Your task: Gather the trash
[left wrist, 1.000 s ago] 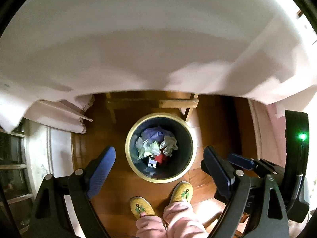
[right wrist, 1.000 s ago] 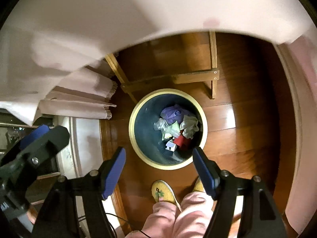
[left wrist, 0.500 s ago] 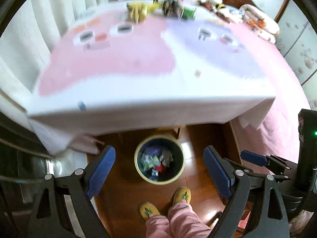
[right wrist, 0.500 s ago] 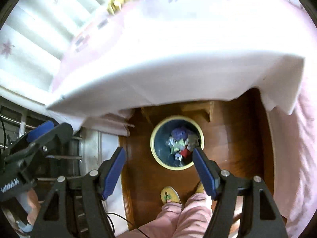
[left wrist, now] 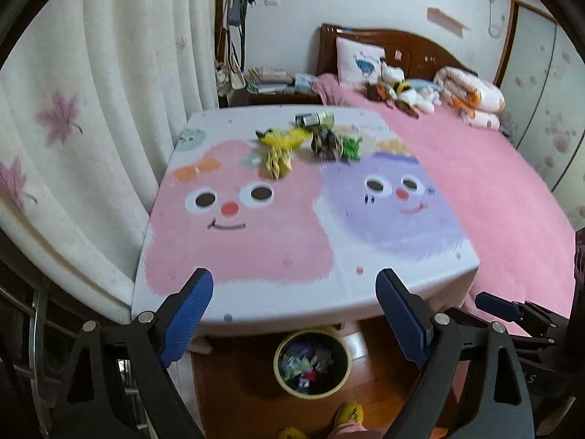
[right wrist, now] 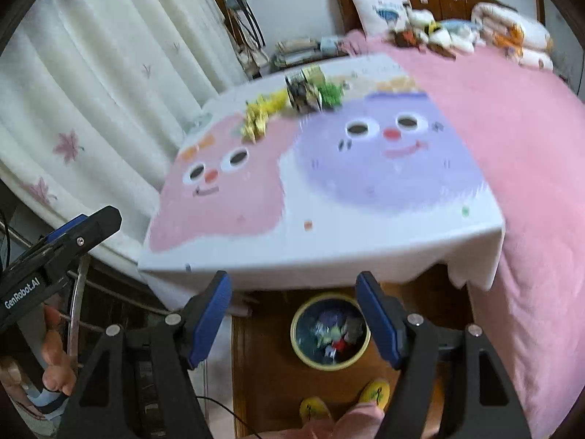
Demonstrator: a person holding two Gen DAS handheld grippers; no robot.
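Left wrist: both grippers (left wrist: 294,314) (right wrist: 294,314) wide, empty; table (left wrist: 358,292) edge overhangs bin (left wrist: 312,364) w/ trash.

Left gripper (left wrist: 294,314) and right gripper (right wrist: 292,320) level, jaws wide apart, empty

Premises: a home bedroom. On the far right stands a bed (left wrist: 486,168) with a pink cover, a dark wooden headboard (left wrist: 413,51), a pillow (left wrist: 360,60), soft toys and a rolled quilt (left wrist: 471,97). White curtains (left wrist: 91,102) with pink leaf prints hang along the left. A coat stand (left wrist: 223,18) occupies the far corner. The near desk (left wrist: 278,226) carries a cartoon-face cloth. Flooring is wood (left wrist: 237,395).
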